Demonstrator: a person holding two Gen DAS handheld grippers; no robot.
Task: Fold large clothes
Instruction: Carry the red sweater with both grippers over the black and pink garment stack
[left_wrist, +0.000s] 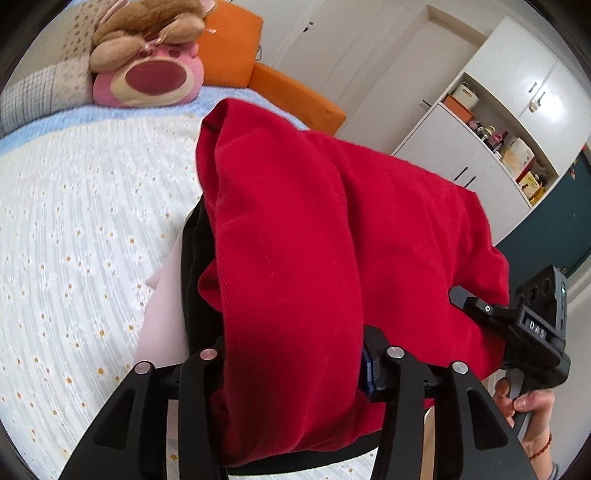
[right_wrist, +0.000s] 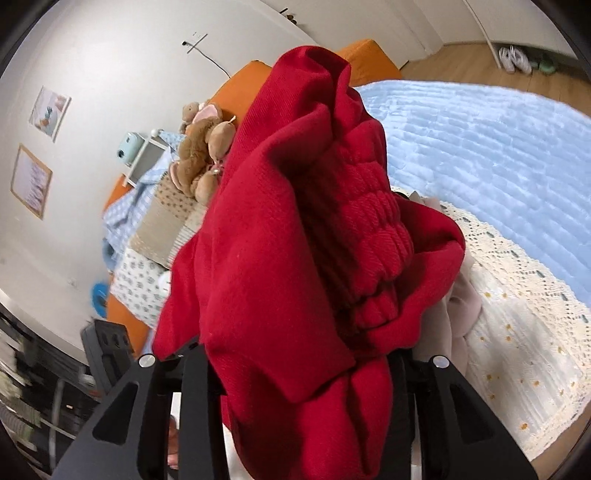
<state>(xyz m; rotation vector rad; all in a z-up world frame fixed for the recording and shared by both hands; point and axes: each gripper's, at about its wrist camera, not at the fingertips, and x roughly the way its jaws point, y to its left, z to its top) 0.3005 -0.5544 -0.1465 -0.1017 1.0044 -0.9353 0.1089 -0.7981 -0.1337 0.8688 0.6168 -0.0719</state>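
Red knit garment (left_wrist: 295, 236) is clamped in the left claw (left_wrist: 295, 369) and the right claw (right_wrist: 299, 373), both closed on it, raised above the bed (left_wrist: 74, 221).

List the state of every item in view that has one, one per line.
red garment: lifted off the bed, bunched, gripped at two places
left gripper: shut on the red garment
right gripper: shut on the red garment
black garment: lying under the red one
pink plush: resting on the bed
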